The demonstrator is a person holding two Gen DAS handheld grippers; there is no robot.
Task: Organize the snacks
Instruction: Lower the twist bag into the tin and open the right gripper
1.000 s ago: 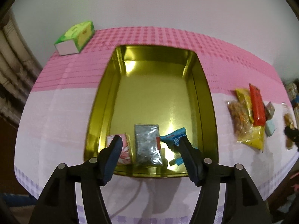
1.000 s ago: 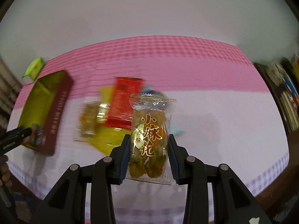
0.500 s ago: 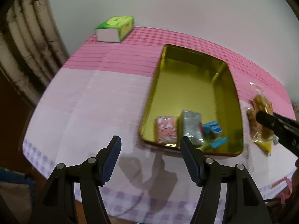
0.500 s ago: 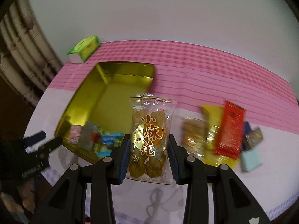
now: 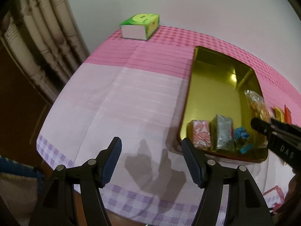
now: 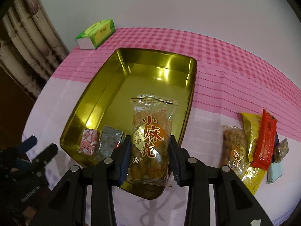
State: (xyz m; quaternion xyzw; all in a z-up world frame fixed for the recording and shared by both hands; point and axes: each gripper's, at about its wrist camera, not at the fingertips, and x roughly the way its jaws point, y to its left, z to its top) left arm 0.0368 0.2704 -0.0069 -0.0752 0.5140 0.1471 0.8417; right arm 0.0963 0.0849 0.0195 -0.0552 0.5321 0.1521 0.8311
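Right wrist view: right gripper (image 6: 150, 151) clamped on twisted-dough snack packet (image 6: 150, 137); left gripper (image 5: 150, 162) wide apart, empty

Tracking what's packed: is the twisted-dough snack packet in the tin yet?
Not yet: the right hand-held gripper holds the packet above the gold tin.

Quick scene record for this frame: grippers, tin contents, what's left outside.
left gripper: open, empty, over the tablecloth left of the tin
right gripper: shut on the twist packet, held above the tin's near end
tin: gold, open, far half bare
in tin: pink packet, silver packet, blue packet, all at the near end
outside tin, right: clear packet, yellow packet, red packet, small pieces beyond
far corner: tissue box
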